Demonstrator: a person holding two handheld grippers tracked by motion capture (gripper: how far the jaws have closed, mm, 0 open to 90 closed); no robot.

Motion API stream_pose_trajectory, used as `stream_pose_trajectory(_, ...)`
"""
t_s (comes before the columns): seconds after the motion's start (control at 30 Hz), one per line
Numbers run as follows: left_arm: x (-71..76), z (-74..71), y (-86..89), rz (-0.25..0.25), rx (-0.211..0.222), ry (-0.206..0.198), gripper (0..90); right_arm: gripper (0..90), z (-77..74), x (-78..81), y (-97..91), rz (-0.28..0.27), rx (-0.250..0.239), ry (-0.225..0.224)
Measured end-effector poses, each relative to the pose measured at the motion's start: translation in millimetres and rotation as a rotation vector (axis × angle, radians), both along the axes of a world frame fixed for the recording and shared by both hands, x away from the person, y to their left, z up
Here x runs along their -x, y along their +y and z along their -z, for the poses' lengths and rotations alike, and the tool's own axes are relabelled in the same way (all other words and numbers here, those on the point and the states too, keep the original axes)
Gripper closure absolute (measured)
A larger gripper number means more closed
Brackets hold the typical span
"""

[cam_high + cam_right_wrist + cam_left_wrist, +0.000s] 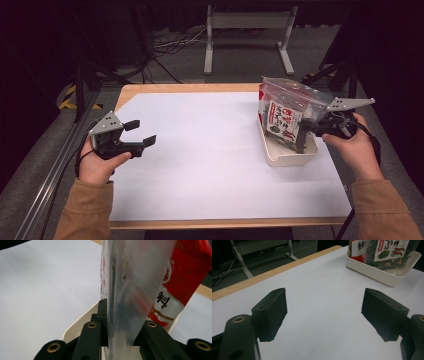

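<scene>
Packets of food in clear plastic stand in a shallow white tray (280,156) near the right edge of the bench (200,165), toward its far right corner. The right claw (306,131), held in the person's right hand (352,147), pinches a clear-fronted packet (284,122) with red and green printing; in the right gripper view its black jaws press on both faces of the packet's plastic (130,302), drawn well together, with a red packet (185,275) just behind it. The packet is upright and its lower end sits inside the tray, so the step in hand looks like setting it down among the others, or possibly drawing it out; the pictures alone do not settle which. If it is being placed, the next move calls for seating it against the tray floor, then releasing it without tipping its neighbours. The left claw (135,134) hovers over the bare white sheet near the bench's left edge, well apart from the tray, jaws spread wide and holding nothing, as the left gripper view confirms.
</scene>
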State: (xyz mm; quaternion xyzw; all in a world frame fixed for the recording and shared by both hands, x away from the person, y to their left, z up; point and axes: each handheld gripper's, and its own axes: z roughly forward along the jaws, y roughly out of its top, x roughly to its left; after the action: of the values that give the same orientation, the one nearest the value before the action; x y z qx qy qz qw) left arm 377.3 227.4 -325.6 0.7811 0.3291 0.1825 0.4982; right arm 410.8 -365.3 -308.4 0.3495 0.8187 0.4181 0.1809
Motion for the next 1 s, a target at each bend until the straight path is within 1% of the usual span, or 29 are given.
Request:
stream_pose_trajectory(0.03, 0.0, -0.1, -0.3, 0.002, -0.003, 0.000, 21.2, 77.1, 3.1, 0.2, -0.8, 0.005, -0.007, 0.001)
stream_pose_trajectory(0.1, -0.4, 0.2, -1.5, 0.006, -0.002, -0.001, 21.1, 76.9, 7.7, 2.0, -2.8, 0.006, -0.016, -0.012)
stream_pose_trajectory(0.3, 0.0, 0.1, -3.1, 0.011, -0.003, 0.001, 21.1, 76.0, 11.2, 3.2, -4.5, 0.006, -0.023, -0.023)
stream_pose_trajectory(0.37, -0.1, 0.1, -2.4, 0.014, -0.002, 0.001, 21.1, 74.7, 11.4, 2.9, -5.1, 0.010, -0.016, -0.036)
stream_pose_trajectory(0.4, 0.5, 0.3, -2.5, 0.015, 0.005, 0.002, 21.0, 72.1, 11.3, 3.1, -5.0, 0.021, -0.008, -0.045)
stream_pose_trajectory(0.43, 0.5, 0.3, -2.5, 0.015, 0.005, 0.002, 20.9, 68.5, 11.6, 3.2, -5.2, 0.034, -0.015, -0.054)
stream_pose_trajectory(0.5, 1.8, 0.4, -1.5, 0.015, 0.013, 0.002, 20.7, 63.0, 11.8, 3.9, -6.1, 0.051, -0.050, -0.068)
stream_pose_trajectory(0.53, 2.7, 0.7, -1.4, 0.014, 0.018, 0.006, 20.7, 58.8, 11.5, 4.7, -6.6, 0.058, -0.059, -0.075)
stream_pose_trajectory(0.57, 2.7, 0.7, -1.4, 0.014, 0.018, 0.006, 20.7, 58.8, 11.5, 4.7, -6.6, 0.058, -0.059, -0.075)
stream_pose_trajectory(0.6, 3.5, 0.8, -0.5, 0.016, 0.013, 0.001, 20.7, 53.4, 11.3, 5.7, -6.9, 0.071, -0.067, -0.081)
stream_pose_trajectory(0.63, 5.0, 1.3, -0.2, 0.015, 0.019, -0.002, 20.8, 46.4, 10.6, 7.5, -8.5, 0.086, -0.075, -0.094)
stream_pose_trajectory(0.67, 6.8, 2.4, 0.6, 0.013, 0.032, -0.013, 20.8, 41.7, 10.1, 9.2, -9.5, 0.093, -0.085, -0.103)
stream_pose_trajectory(0.7, 7.7, 3.1, 1.2, 0.009, 0.036, -0.019, 20.9, 36.9, 9.3, 12.3, -11.6, 0.096, -0.085, -0.121)
stream_pose_trajectory(0.8, 10.8, 6.5, 4.4, 0.001, 0.046, -0.043, 20.9, 32.3, 8.1, 19.8, -16.5, 0.119, -0.090, -0.132)
stream_pose_trajectory(0.83, 11.9, 7.7, 4.8, -0.003, 0.057, -0.042, 20.9, 31.5, 8.1, 22.7, -18.5, 0.125, -0.096, -0.135)
stream_pose_trajectory(0.9, 14.1, 10.4, 6.9, -0.001, 0.062, -0.051, 20.9, 30.8, 7.8, 29.2, -21.6, 0.135, -0.099, -0.140)
stream_pose_trajectory(0.97, 16.3, 12.6, 8.3, 0.002, 0.061, -0.052, 20.9, 30.4, 8.3, 36.5, -22.7, 0.132, -0.105, -0.147)
stream_pose_trajectory(1.0, 20.4, 16.7, 9.5, 0.007, 0.055, -0.047, 20.9, 30.2, 8.7, 39.5, -22.7, 0.129, -0.105, -0.149)
